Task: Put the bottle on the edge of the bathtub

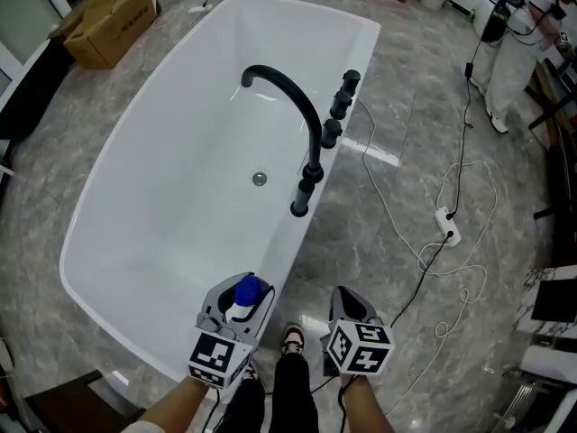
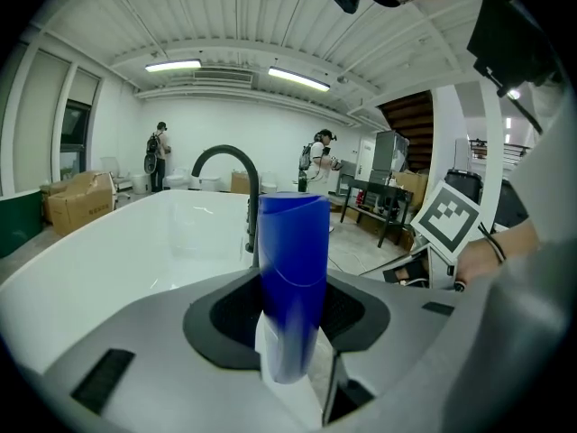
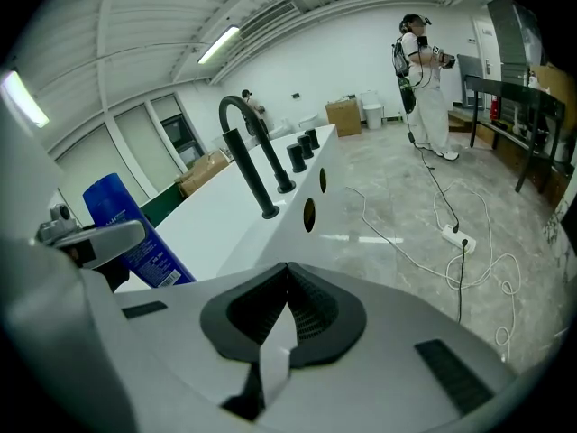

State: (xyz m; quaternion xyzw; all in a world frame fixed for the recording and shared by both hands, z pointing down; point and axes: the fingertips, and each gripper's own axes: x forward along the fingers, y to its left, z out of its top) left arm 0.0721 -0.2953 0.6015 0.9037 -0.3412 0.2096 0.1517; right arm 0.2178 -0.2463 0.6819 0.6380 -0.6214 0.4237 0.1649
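A bottle with a blue top (image 1: pixel 250 289) is upright between the jaws of my left gripper (image 1: pixel 236 303), which is shut on it just over the near rim of the white bathtub (image 1: pixel 287 258). In the left gripper view the blue bottle (image 2: pixel 293 269) fills the middle between the pads of the left gripper (image 2: pixel 293 336), with the tub (image 2: pixel 108 260) behind it. My right gripper (image 1: pixel 347 296) hangs beside it over the floor, shut and empty. In the right gripper view the right gripper (image 3: pixel 288 318) has its jaws together, and the bottle (image 3: pixel 126 233) stands at the left.
A black curved faucet (image 1: pixel 302 133) and three black knobs (image 1: pixel 341 105) stand on the tub's right rim. A white power strip with cables (image 1: pixel 448 225) lies on the marble floor to the right. A cardboard box (image 1: pixel 113 21) sits far left, and a person (image 1: pixel 518 43) stands far right.
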